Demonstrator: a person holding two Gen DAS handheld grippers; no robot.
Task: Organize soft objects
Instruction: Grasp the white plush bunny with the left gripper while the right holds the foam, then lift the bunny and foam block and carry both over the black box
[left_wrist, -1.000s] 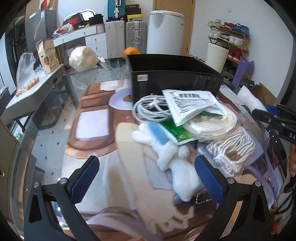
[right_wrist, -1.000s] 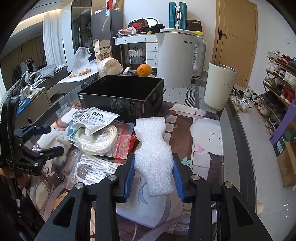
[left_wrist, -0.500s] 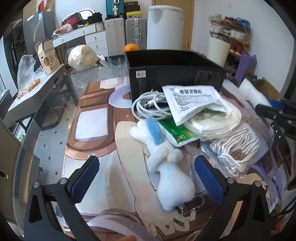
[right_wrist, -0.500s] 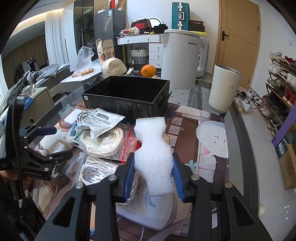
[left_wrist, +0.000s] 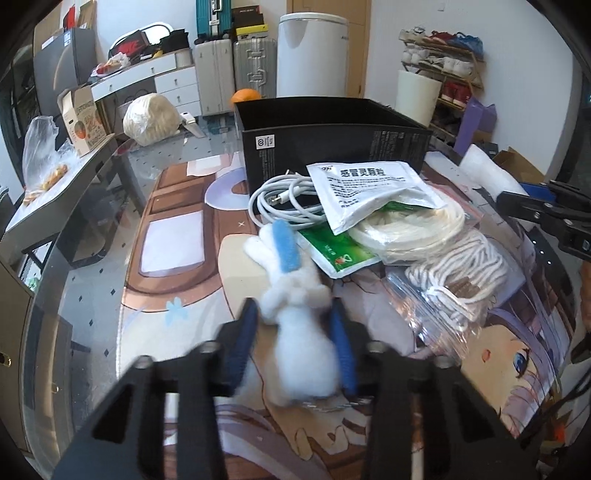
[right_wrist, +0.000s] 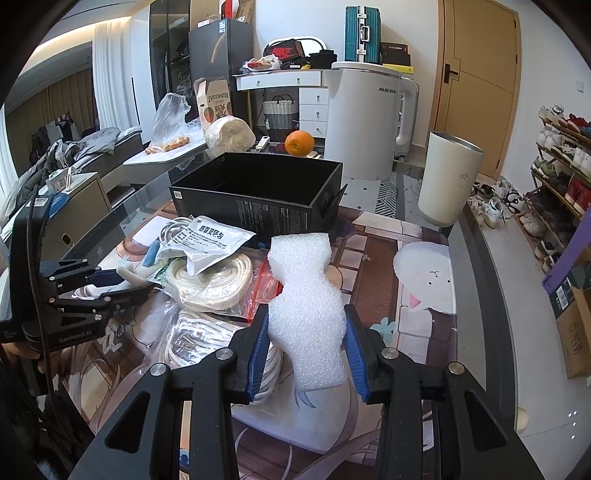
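Observation:
My left gripper (left_wrist: 295, 325) is shut on a white plush rabbit (left_wrist: 295, 314) with a blue ear, which lies on the printed table mat. My right gripper (right_wrist: 306, 336) is shut on a white foam piece (right_wrist: 304, 295) and holds it above the table, in front of the open black box (right_wrist: 258, 192). The black box also shows in the left wrist view (left_wrist: 332, 136), behind a pile of soft items. The left gripper shows at the left of the right wrist view (right_wrist: 114, 284), and the right gripper at the right of the left wrist view (left_wrist: 532, 210).
The pile holds a white cable coil (left_wrist: 280, 203), a white medicine pouch (left_wrist: 369, 188), a green packet (left_wrist: 336, 254), coiled cream rope (left_wrist: 413, 229) and bagged cord (left_wrist: 458, 273). A white kettle (right_wrist: 365, 122), an orange (right_wrist: 299, 143) and a cream cup (right_wrist: 448, 177) stand behind the box.
My left gripper has moved forward and closed its fingers around the plush rabbit. My right gripper has kept hold of the foam piece and moved slightly.

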